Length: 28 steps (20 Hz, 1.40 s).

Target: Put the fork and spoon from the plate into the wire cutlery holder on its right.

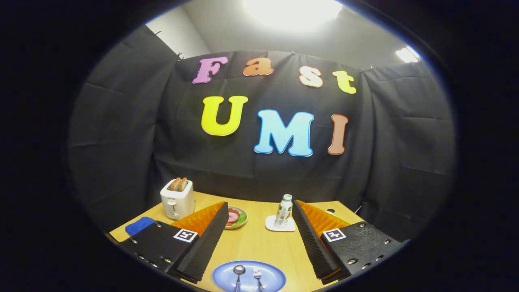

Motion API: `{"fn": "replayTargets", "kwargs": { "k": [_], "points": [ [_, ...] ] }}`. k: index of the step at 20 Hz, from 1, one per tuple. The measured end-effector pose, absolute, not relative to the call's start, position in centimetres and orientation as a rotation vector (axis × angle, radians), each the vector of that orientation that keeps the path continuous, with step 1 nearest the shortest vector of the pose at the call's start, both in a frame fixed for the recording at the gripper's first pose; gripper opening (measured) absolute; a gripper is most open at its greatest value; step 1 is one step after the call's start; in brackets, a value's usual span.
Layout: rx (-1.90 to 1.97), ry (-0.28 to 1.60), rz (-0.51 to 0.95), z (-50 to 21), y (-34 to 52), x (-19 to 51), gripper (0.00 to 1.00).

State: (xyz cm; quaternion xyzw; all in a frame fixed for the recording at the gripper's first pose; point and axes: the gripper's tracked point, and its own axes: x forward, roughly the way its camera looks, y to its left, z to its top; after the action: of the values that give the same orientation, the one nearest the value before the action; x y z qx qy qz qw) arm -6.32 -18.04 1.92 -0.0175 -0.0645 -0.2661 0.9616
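Below, the gripper (259, 243) hangs with its jaws spread wide, holding nothing. Between the fingers — low and near — a blue plate (272, 284) carries the spoon (239, 271) and the fork (257, 275), side by side.

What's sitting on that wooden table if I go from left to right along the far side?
Blue cloth → white toaster with bread slices in it → small plate of red and green food → small bottle with a green cap on a white coaster. The open gripper holds nothing.

Blue plate (227, 280), white toaster (177, 199), orange-and-black claw (259, 239) (ridged fingers), tan table (255, 243).
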Motion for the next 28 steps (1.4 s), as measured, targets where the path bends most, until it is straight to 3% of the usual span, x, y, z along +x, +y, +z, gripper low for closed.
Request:
{"fn": "replayTargets", "kwargs": {
  "k": [10, 28],
  "points": [
    [0.0, -0.045, -0.585, -1.2, -19.4, -8.6, 0.97],
    [0.045, 0.841, -0.334, -25.2, -17.3, -8.5, 0.97]
  ]
}}
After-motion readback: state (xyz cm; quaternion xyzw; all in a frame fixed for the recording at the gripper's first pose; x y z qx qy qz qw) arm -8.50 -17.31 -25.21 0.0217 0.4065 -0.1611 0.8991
